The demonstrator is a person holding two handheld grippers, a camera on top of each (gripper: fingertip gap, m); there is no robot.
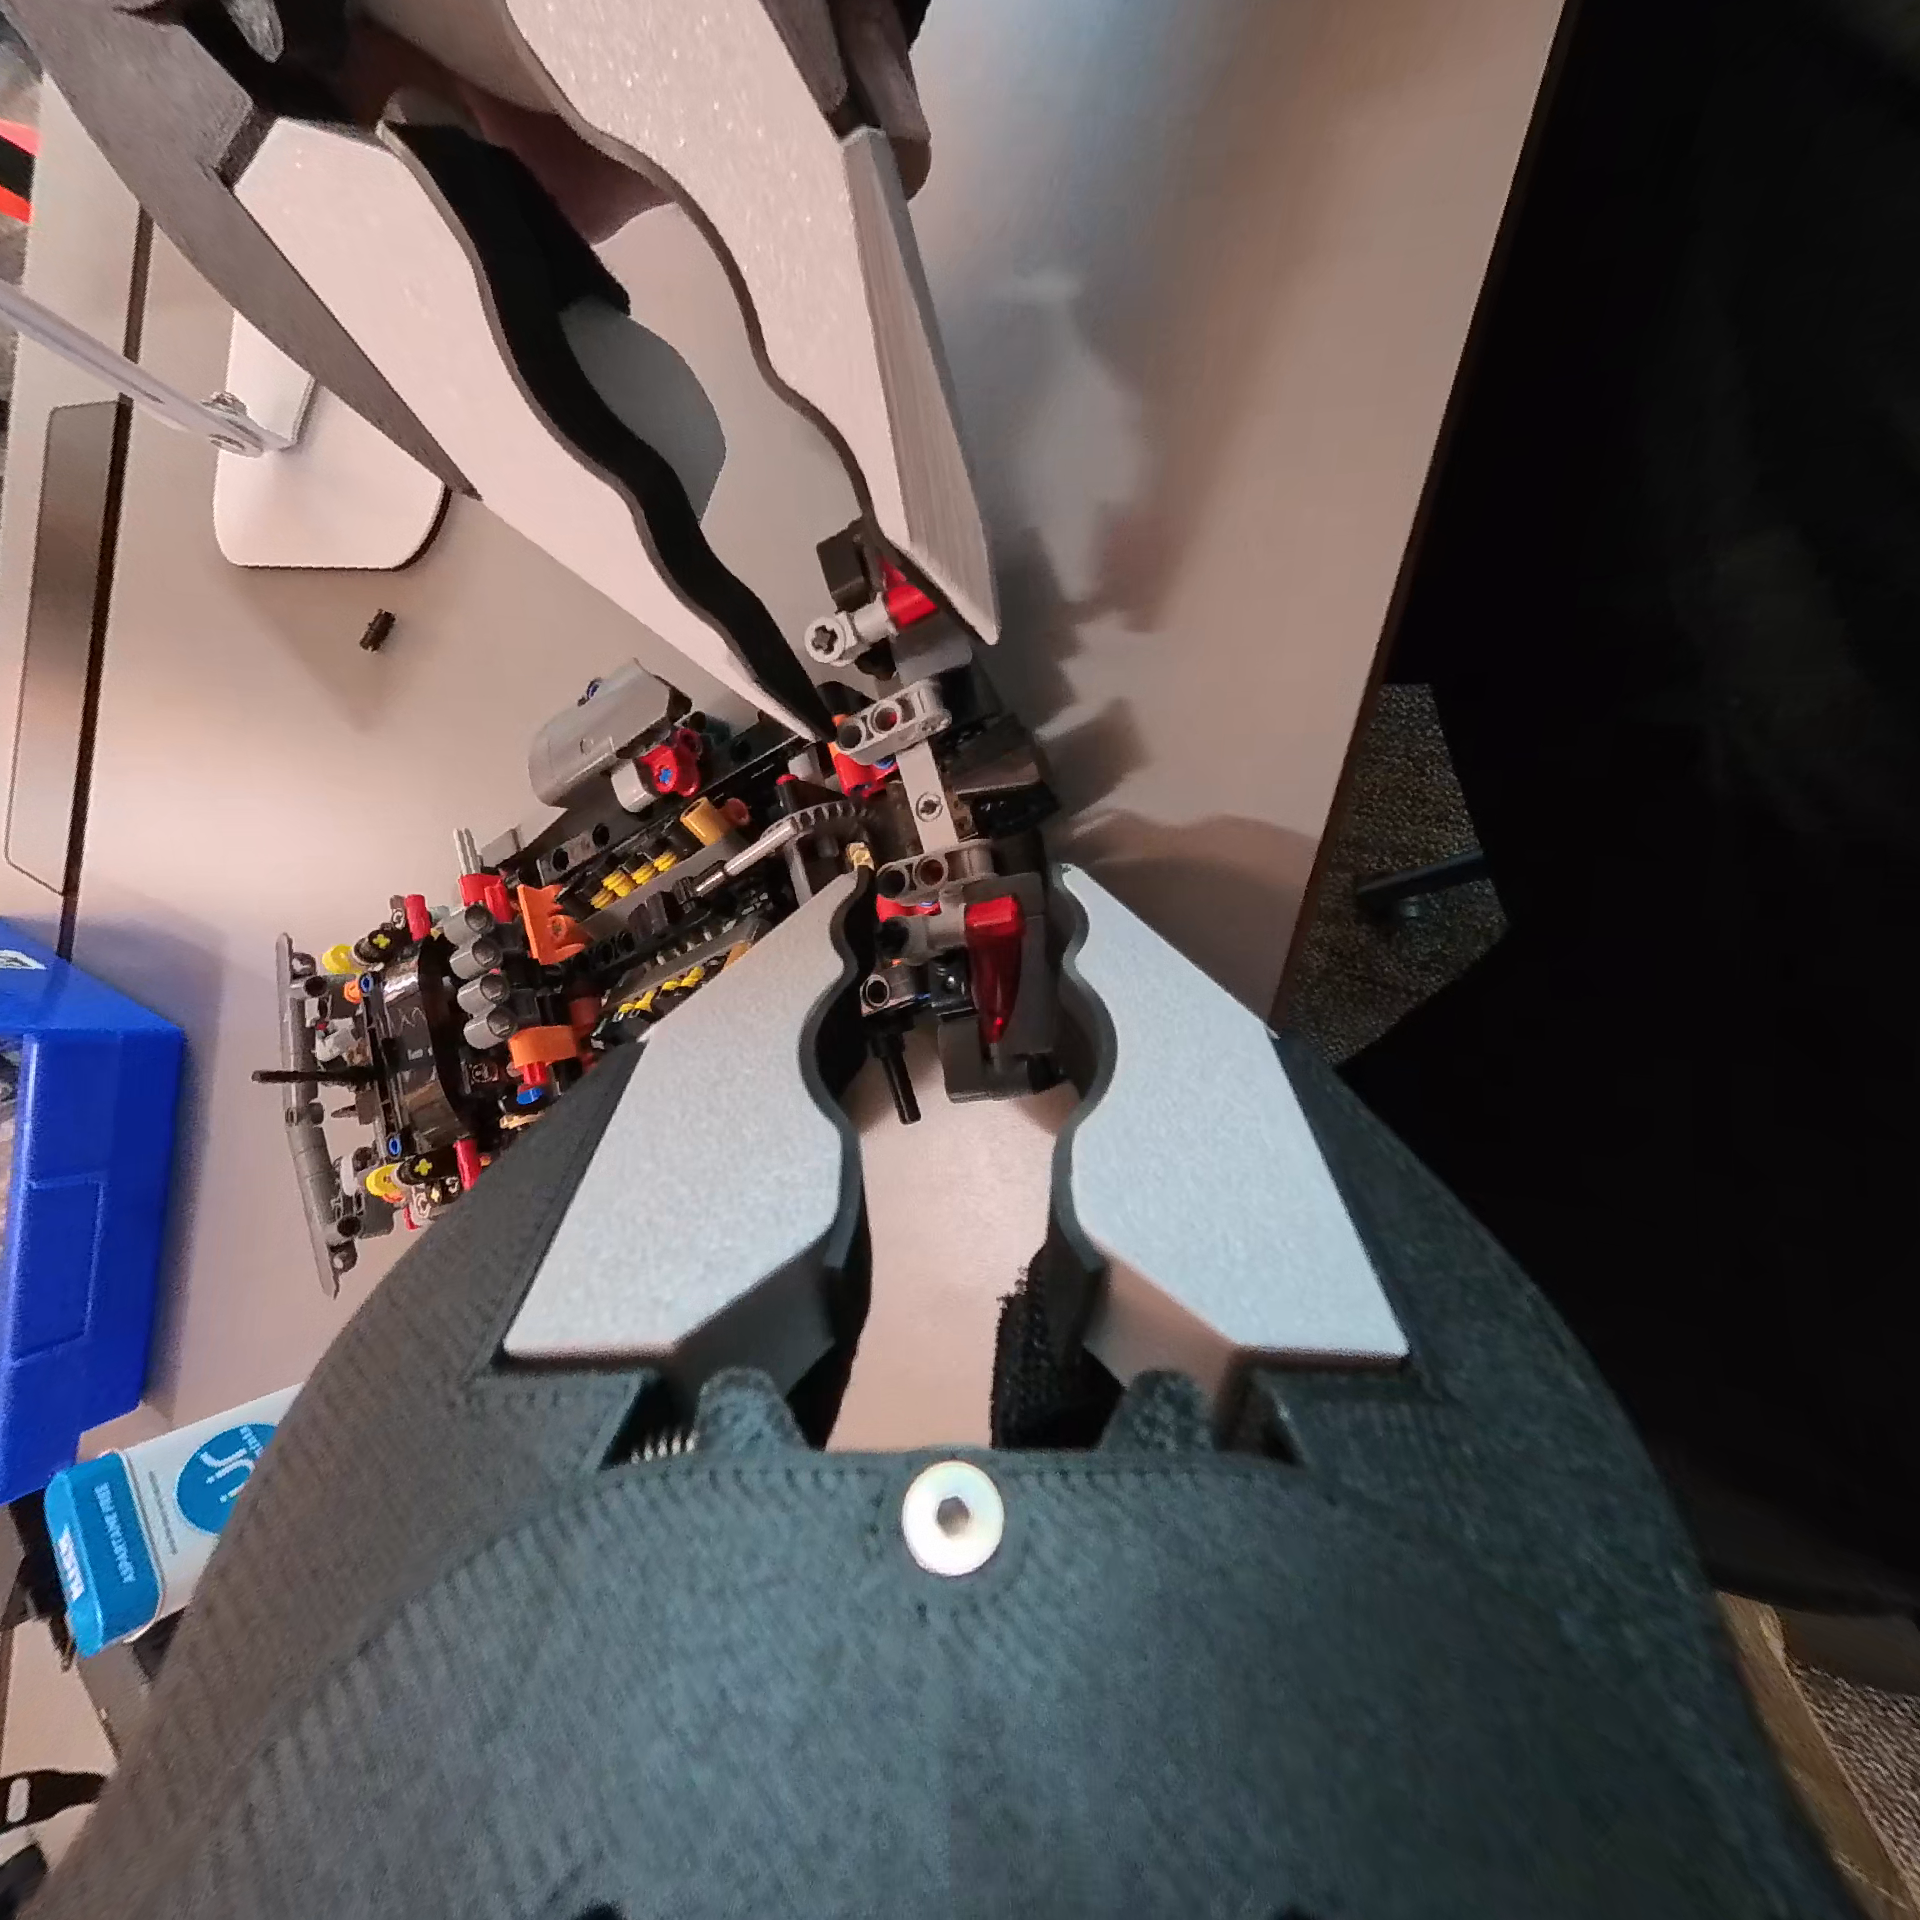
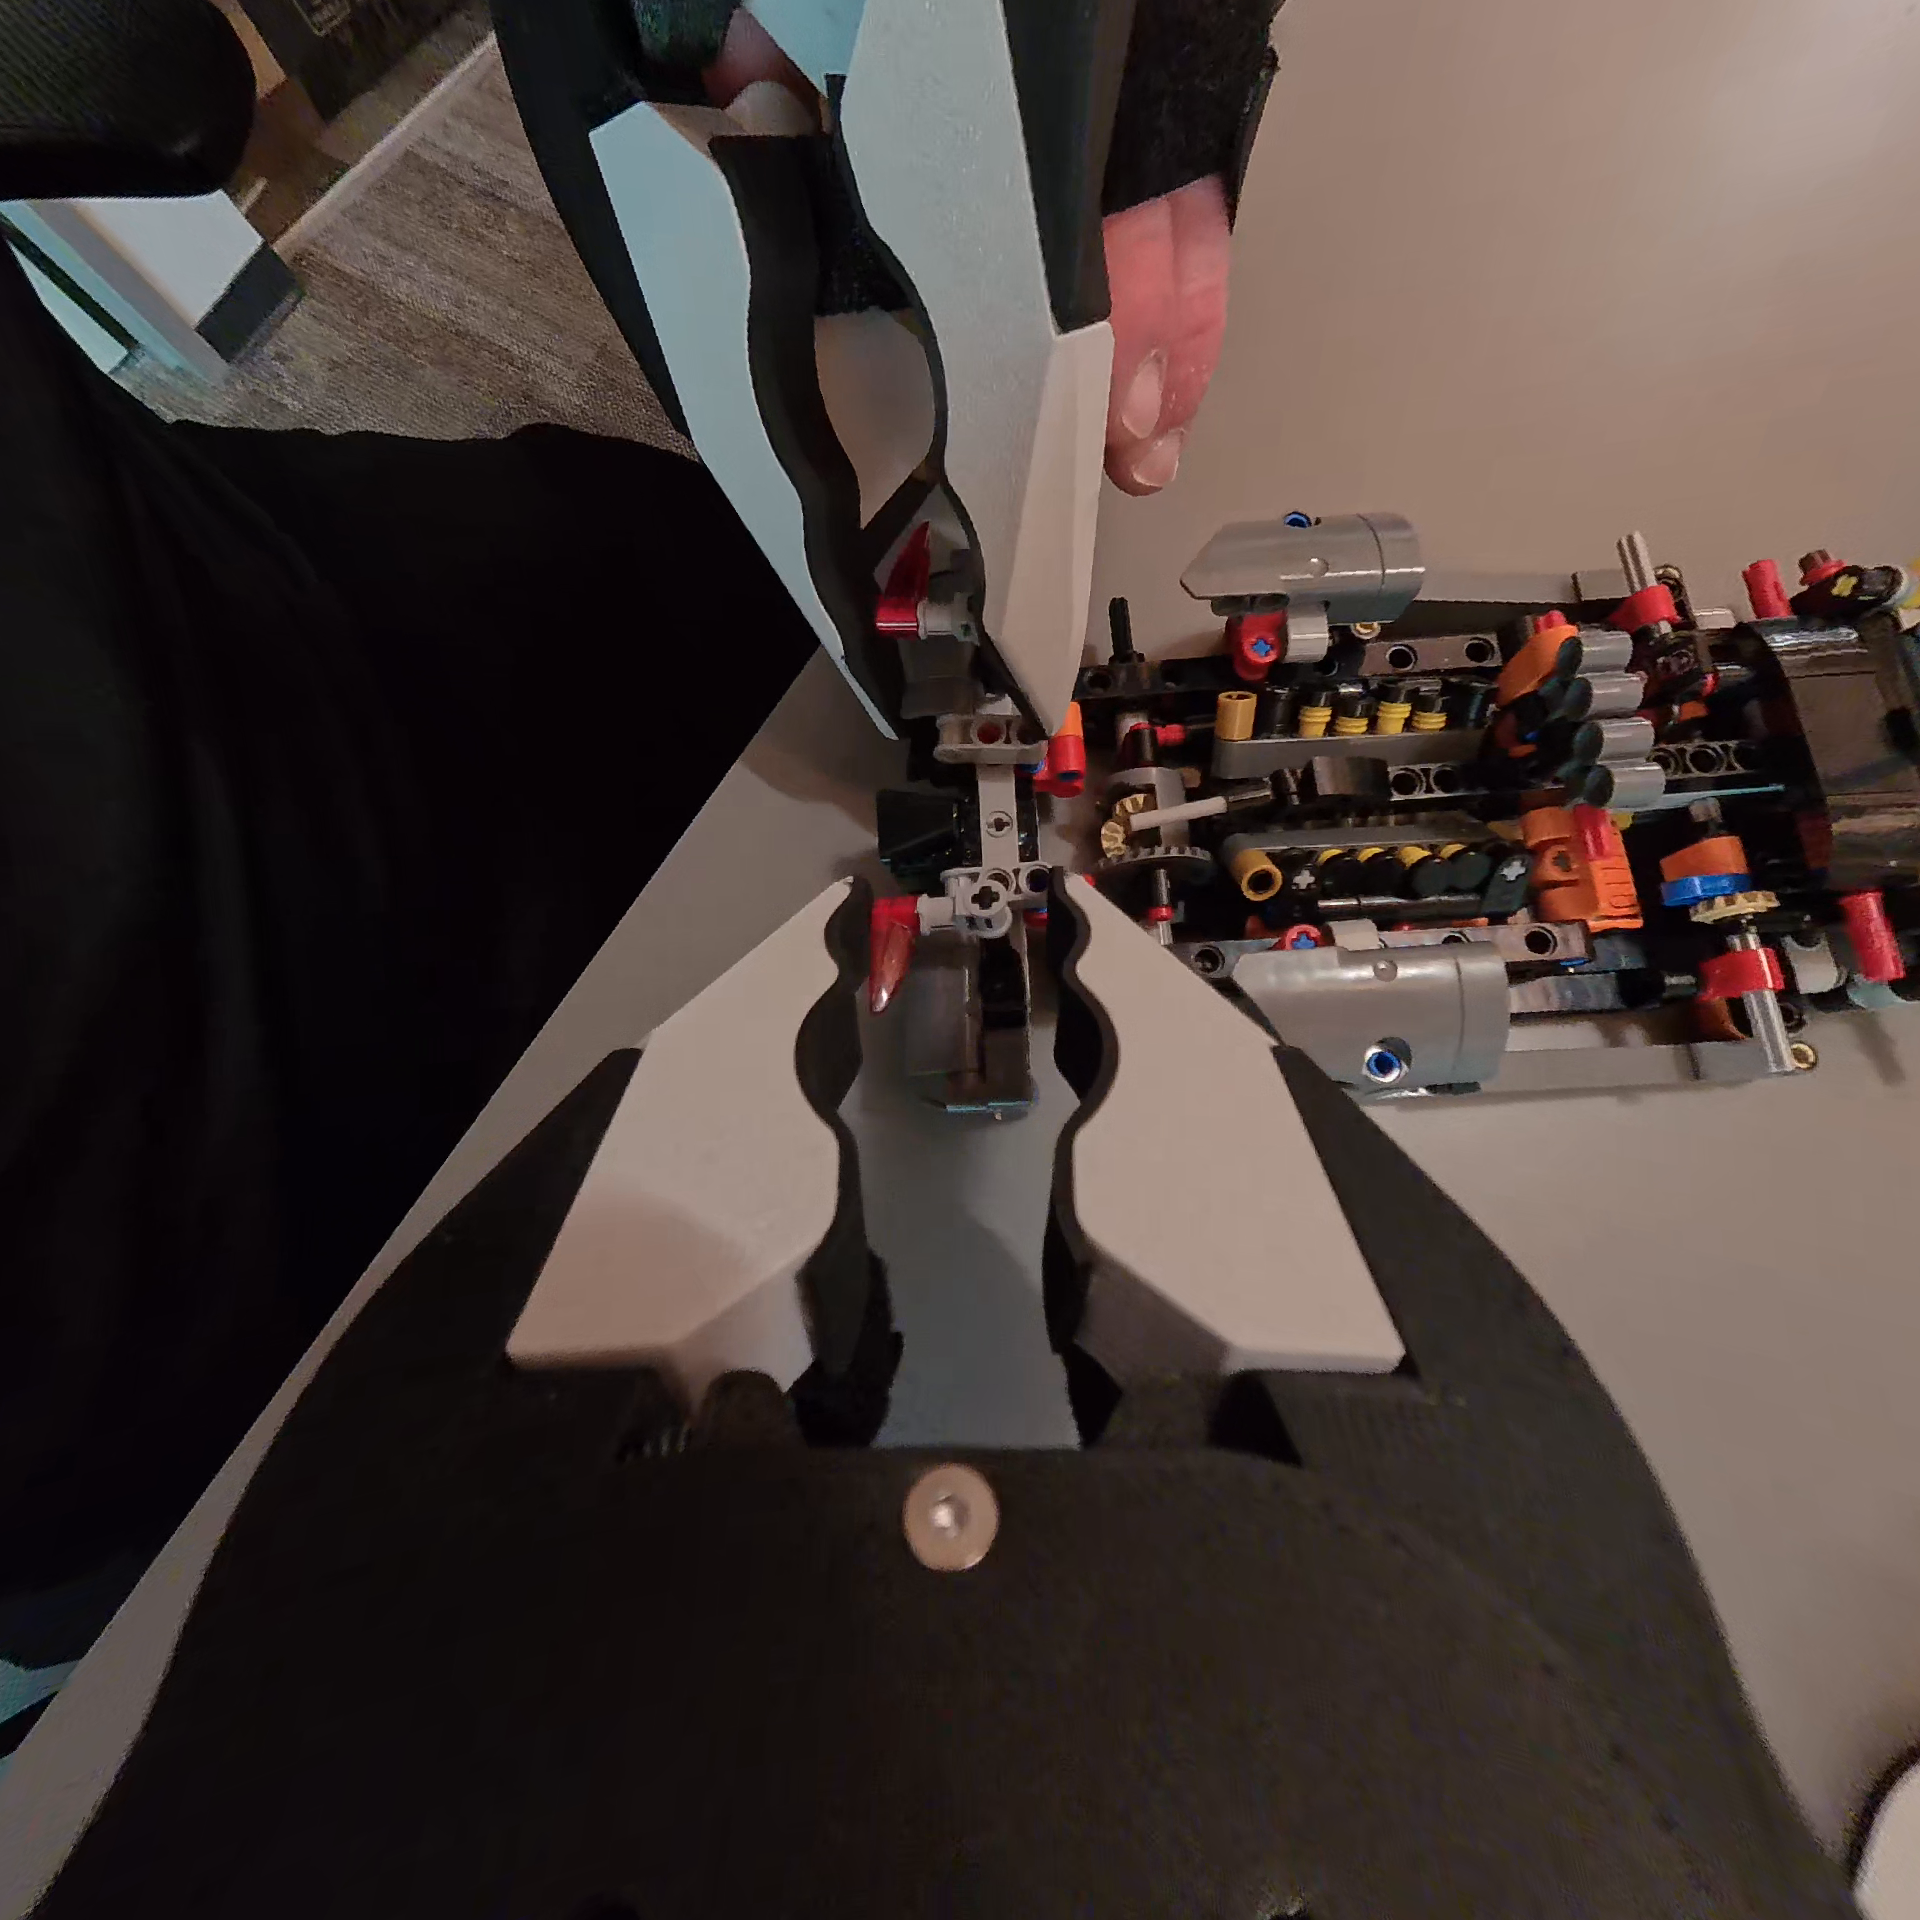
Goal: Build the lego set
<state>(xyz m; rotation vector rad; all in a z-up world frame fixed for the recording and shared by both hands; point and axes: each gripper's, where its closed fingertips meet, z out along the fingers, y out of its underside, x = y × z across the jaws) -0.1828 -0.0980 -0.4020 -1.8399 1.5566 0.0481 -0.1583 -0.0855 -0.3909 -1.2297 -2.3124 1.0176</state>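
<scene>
- The lego chassis [image 2: 1455, 821] lies flat on the pale worktop [image 2: 1558, 1351], its rear end close to the worktop's near edge, its length running away toward the far side.
- At that end sits a rear sub-assembly [image 2: 987, 831] of grey beams, black panels and red tail-light pieces, one per side.
- Your left gripper [image 1: 961, 883] has its jaws part-way apart around one side of it, the red tail light [image 1: 995, 961] between them; whether the pads truly bite, I cannot tell.
- Your right gripper [image 2: 956, 894] straddles the other side, jaws also part-way apart; contact is unclear here too.
- Judge the model as stiff along its beams but fragile at the joints: pins and axles pull free under a twist.
- The smooth plastic is likely slippery against the pads, and the red lights are small clip-ons that would pop off.
- Take hold on the grey cross beam [image 2: 992, 821] or solid black blocks, not the lights or thin axles.
- Press squarely, both sides together.
</scene>
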